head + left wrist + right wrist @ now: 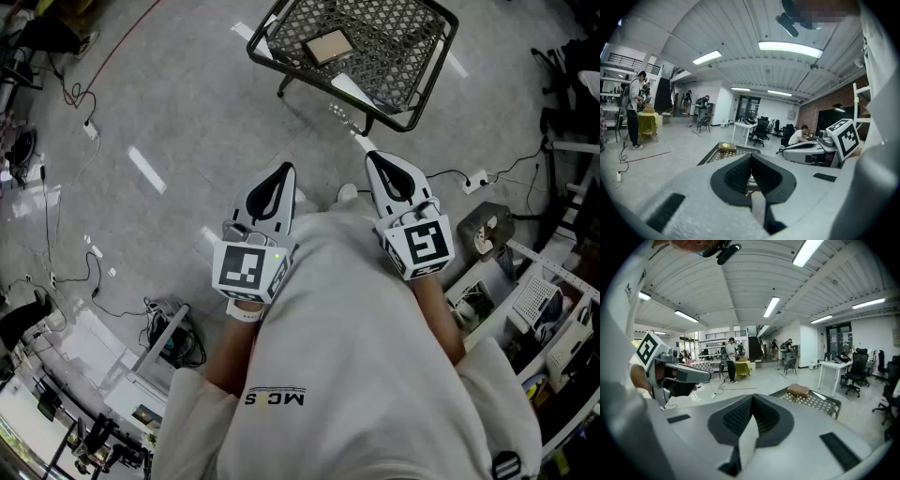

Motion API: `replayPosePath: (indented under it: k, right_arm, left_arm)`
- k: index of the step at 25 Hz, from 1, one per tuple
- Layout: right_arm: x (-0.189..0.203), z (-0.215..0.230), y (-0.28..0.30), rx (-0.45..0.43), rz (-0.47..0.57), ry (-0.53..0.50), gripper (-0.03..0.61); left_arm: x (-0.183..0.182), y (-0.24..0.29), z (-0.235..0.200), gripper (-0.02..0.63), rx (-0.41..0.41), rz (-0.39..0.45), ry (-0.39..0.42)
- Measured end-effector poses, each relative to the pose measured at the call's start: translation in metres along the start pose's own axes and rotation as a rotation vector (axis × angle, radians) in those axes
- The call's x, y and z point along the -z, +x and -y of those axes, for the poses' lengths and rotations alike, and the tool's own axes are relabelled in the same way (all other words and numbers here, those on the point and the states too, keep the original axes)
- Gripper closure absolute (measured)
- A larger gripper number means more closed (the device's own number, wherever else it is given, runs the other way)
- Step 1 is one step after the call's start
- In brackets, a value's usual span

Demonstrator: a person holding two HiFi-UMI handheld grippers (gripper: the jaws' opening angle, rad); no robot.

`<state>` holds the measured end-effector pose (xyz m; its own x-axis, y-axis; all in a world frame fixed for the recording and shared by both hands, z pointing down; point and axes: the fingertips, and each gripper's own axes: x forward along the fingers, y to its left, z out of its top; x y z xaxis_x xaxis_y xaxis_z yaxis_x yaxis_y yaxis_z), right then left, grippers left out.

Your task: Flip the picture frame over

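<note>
The picture frame (328, 46) is a small brown rectangle lying flat on a black mesh table (412, 56) at the top of the head view. It also shows in the left gripper view as the frame (726, 146) and in the right gripper view as the frame (798, 390), far ahead of the jaws. Both grippers are held close to the person's body, well short of the table. My left gripper (283, 169) is shut with nothing in it. My right gripper (373, 156) is shut and empty too. Each jaw pair meets tip to tip, the left gripper (751, 157) and the right gripper (752, 397).
Grey floor lies between me and the table. Cables and a power strip (91, 129) run at the left, another strip (476, 180) at the right. Shelving with gear (548, 309) crowds the right, equipment (169, 342) the lower left. People, desks and office chairs (761, 129) stand far off.
</note>
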<state>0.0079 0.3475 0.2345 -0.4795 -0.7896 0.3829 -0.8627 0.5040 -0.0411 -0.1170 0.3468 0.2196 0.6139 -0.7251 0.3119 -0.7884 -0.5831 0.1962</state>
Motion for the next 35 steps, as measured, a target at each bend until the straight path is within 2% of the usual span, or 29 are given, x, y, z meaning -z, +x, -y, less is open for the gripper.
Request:
replayPosePath:
  k: [6,11,19,24,30,35]
  right_arm:
    - [0.007,0.027,-0.014,0.026,0.017,0.035,0.563]
    - [0.013,0.041,-0.028,-0.008,0.062,0.110,0.561]
    - [0.029,0.067,-0.054,-0.103,0.068,0.076,0.563]
    - [0.029,0.093,-0.052,-0.109,0.091,0.061,0.563]
    - [0.017,0.116,-0.025,-0.074,0.117,0.033,0.563]
    - [-0.002,0.138,0.023,-0.054,0.130,0.063,0.563]
  left_arm:
    - [0.007,0.014,0.030,0.589,-0.009,-0.020,0.005]
    - [0.013,0.020,0.052,0.589,-0.027,-0.049,0.020]
    - [0.016,0.030,0.075,0.589,-0.097,-0.071,0.029]
    - [0.022,0.042,0.080,0.589,-0.138,-0.077,0.017]
    - [0.007,0.079,0.066,0.589,-0.119,-0.067,0.015]
    - [-0.013,0.126,0.023,0.589,-0.090,-0.058,0.023]
